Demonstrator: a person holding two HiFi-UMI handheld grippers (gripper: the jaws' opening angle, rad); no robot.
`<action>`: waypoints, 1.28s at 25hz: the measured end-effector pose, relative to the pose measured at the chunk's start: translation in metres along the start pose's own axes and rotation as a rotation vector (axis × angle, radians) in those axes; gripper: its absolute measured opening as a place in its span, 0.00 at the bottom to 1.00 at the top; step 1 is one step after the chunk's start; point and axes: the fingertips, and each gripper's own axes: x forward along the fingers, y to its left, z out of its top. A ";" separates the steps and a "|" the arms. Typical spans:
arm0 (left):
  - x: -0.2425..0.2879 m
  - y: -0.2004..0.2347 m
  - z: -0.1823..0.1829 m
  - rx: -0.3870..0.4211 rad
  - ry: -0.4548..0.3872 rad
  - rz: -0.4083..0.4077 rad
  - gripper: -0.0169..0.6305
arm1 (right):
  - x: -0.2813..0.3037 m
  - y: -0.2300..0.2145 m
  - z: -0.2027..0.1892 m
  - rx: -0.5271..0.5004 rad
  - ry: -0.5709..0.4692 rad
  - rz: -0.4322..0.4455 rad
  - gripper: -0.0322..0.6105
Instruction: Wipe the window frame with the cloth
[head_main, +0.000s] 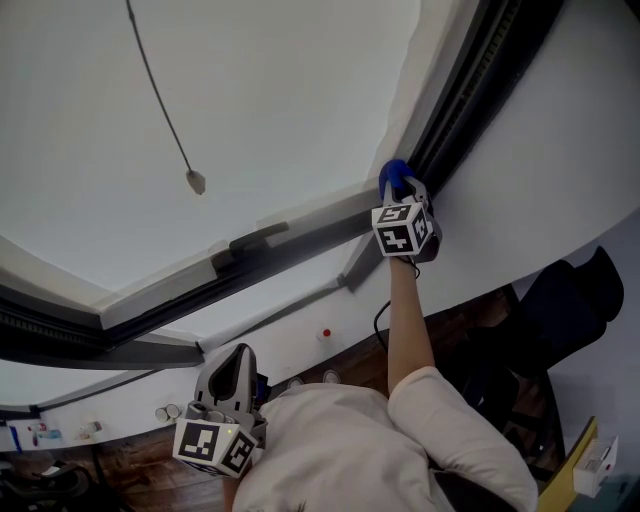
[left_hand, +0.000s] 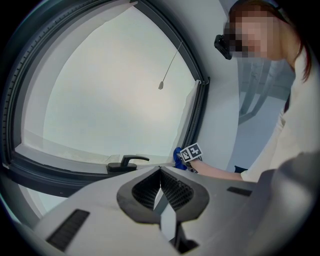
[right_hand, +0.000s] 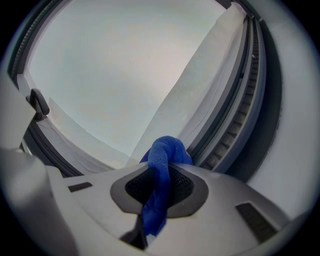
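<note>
- The blue cloth was pinched in the right gripper. The jaws were squeezed tight on it. A bunched end poked out past the tips and a loose end hung back.
- The cloth sat at the bottom corner of the window frame, where the dark side rail meets the bottom rail. It looked like it was pressing on the frame there, but the head view was too small to be sure.
- The person's arm was stretched out to that corner (a pale sleeve covered the shoulder).
- A dark handle lay flat on the bottom rail, well to the left of the cloth.
- A thin cord with a small weight on its end hung in front of the pale glass.
- The left gripper was held low, close to the person's body and well apart from the window. Its jaws were together with nothing in them.
</note>
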 end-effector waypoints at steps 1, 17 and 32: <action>0.000 0.000 0.000 0.000 0.001 0.001 0.04 | 0.002 0.003 -0.004 0.007 0.011 0.009 0.13; -0.002 0.008 -0.002 -0.004 0.006 0.031 0.04 | 0.025 0.040 -0.048 0.080 0.109 0.101 0.13; -0.010 0.010 -0.001 0.000 0.000 0.042 0.04 | 0.022 0.053 -0.042 0.072 0.020 0.168 0.13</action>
